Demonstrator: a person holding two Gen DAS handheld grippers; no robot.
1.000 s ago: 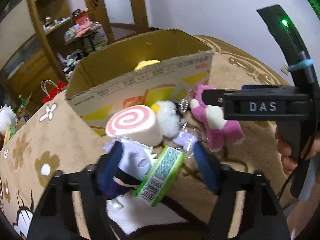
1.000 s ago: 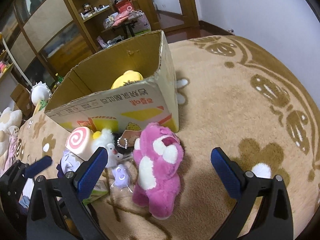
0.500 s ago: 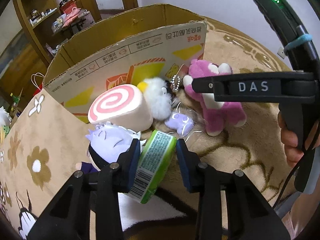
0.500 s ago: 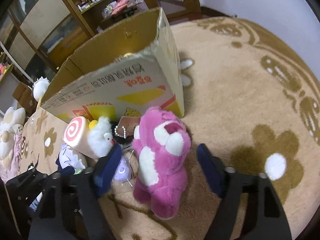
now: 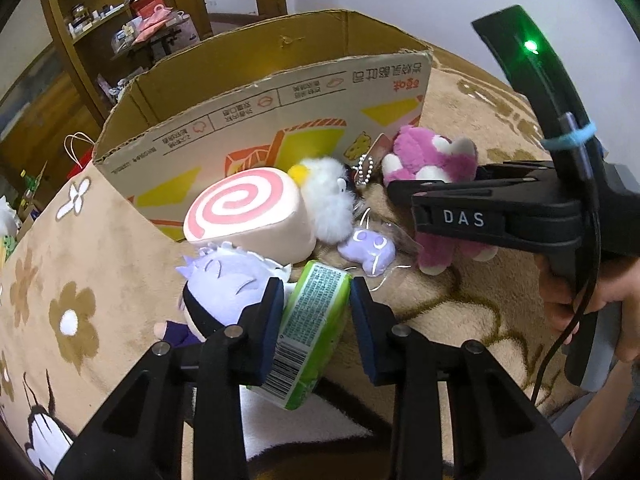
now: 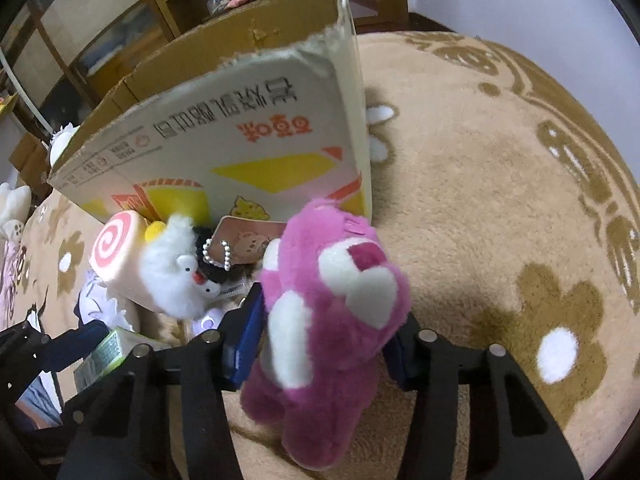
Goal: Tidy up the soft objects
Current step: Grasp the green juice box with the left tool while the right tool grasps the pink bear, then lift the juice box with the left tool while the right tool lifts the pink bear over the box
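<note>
A green packet (image 5: 316, 328) with a barcode lies on the beige rug, and my left gripper (image 5: 316, 296) is closing with both pads pressed on its sides. Beside it lie a white-haired doll (image 5: 224, 284), a pink swirl roll cushion (image 5: 244, 216), a fluffy white plush (image 5: 328, 196) and a small purple toy (image 5: 368, 250) in clear wrap. My right gripper (image 6: 326, 328) is closing on the pink plush bear (image 6: 340, 280), pads against its body. An open cardboard box (image 5: 256, 112) stands just behind the toys.
The flower-patterned rug (image 6: 500, 220) stretches bare to the right of the box. Wooden shelves (image 5: 80, 40) and a doorway lie beyond it. A person's hand (image 5: 560, 304) holds the right gripper's handle. More plush toys (image 6: 12, 208) sit at the far left.
Both grippers' jaws have narrowed. The left pads came in from wide apart onto the green packet. The right gripper sank and closed in around the pink bear.
</note>
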